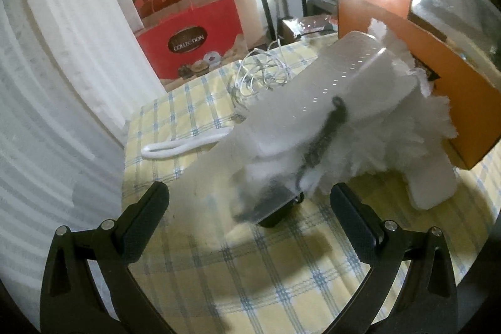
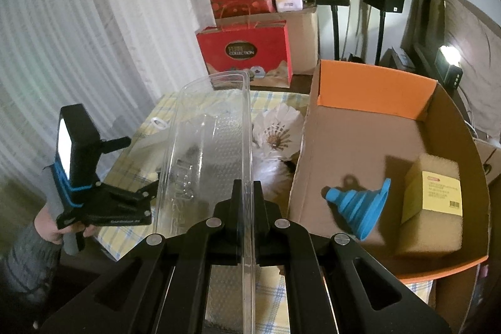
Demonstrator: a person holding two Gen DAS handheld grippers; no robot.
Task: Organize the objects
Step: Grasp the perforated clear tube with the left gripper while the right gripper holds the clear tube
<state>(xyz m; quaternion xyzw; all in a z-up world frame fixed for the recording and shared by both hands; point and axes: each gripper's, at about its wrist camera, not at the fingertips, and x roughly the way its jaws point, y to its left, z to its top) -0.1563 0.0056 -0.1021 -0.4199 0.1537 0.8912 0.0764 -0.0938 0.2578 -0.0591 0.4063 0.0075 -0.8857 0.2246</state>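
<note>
- Right gripper (image 2: 247,193): jaws fully closed, pinching the rim of the clear plastic container (image 2: 213,146), centre of the right wrist view.
- Left gripper (image 1: 249,193): jaws wide apart, nothing between them; container and white shuttlecocks (image 1: 391,127) sit just ahead, centre-right.
- Cardboard box (image 2: 451,102), right of frame, already holds the blue funnel (image 2: 360,208) and a sponge (image 2: 435,202).
- Likely step: get the container into the box. Hold the pinch firm, since thin rim may slip or tilt.
- Left closes only once squarely on the far wall.

Black left gripper (image 2: 150,188), blue-banded, silver screws; grey striped sleeve (image 2: 28,268) behind.
</note>
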